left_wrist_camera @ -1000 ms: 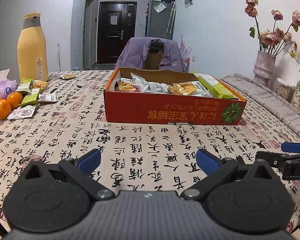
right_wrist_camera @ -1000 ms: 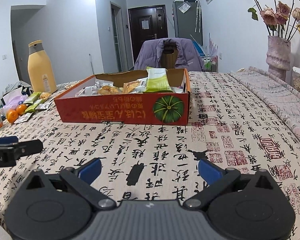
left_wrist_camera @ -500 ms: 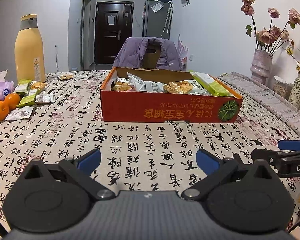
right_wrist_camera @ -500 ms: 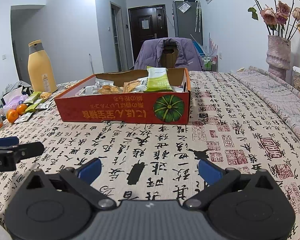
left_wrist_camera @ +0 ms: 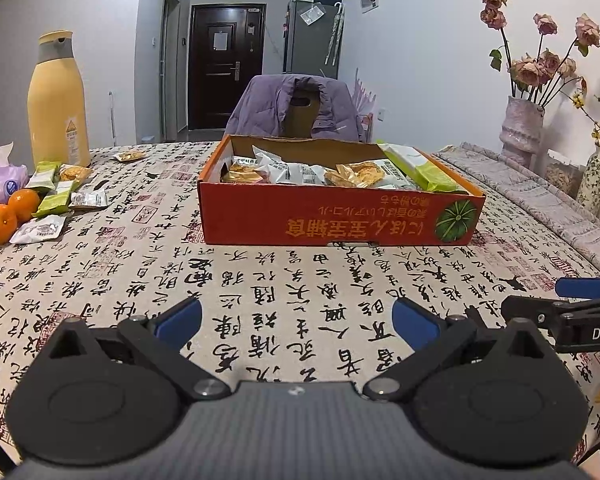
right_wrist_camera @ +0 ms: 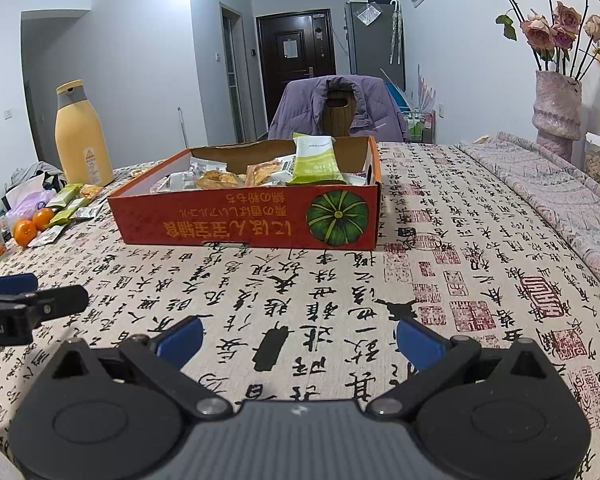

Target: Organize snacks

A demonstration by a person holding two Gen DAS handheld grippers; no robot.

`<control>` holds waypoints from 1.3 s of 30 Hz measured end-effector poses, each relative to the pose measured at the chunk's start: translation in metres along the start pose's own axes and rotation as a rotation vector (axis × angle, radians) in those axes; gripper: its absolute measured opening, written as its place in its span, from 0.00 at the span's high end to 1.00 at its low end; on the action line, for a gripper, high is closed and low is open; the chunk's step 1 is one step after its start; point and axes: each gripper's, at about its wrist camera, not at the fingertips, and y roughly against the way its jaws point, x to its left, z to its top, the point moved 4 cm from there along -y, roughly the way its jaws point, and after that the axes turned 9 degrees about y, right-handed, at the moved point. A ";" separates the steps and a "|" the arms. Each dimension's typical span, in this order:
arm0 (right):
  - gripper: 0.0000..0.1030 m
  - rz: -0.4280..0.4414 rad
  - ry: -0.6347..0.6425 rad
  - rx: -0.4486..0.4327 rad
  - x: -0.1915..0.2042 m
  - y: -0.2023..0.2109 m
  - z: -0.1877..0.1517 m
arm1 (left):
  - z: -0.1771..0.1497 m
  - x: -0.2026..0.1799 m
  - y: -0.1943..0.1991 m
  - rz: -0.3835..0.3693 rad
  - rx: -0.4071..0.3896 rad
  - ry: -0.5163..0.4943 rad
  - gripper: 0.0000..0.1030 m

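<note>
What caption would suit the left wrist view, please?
Open left gripper above the patterned tablecloth, facing the red snack box.

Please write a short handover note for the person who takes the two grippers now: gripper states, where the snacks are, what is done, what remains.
Left gripper: open, empty, above the calligraphy-print tablecloth.
Right gripper: open, empty, same height, to its right.
Red cardboard box with pumpkin picture: already holds several snack packets.
Loose green and white snack packets lie left of the box beside the oranges; one small packet near the yellow bottle.
Left to do: move the loose packets into the box.
</note>
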 end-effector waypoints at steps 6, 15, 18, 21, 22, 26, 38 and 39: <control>0.00 0.000 0.002 0.000 0.001 0.000 0.001 | 0.000 0.000 0.000 -0.001 -0.002 -0.002 0.00; 0.00 -0.001 0.005 -0.001 0.002 0.001 0.002 | 0.000 -0.002 0.003 -0.007 -0.006 -0.008 0.00; 0.00 -0.002 0.006 -0.003 0.002 0.001 0.003 | -0.001 -0.002 0.004 -0.009 -0.009 -0.009 0.00; 0.00 -0.002 0.007 -0.003 0.002 0.001 0.003 | -0.001 -0.003 0.005 -0.011 -0.010 -0.009 0.00; 0.00 -0.002 0.007 -0.003 0.002 0.002 0.003 | -0.001 -0.003 0.006 -0.011 -0.012 -0.011 0.00; 0.00 -0.002 0.007 -0.003 0.002 0.001 0.003 | -0.001 -0.003 0.007 -0.012 -0.013 -0.011 0.00; 0.00 -0.001 0.008 -0.003 0.004 0.002 0.003 | -0.001 -0.002 0.008 -0.025 -0.017 -0.007 0.00; 0.00 -0.001 0.009 -0.002 0.004 0.002 0.003 | -0.002 -0.003 0.009 -0.028 -0.019 -0.010 0.00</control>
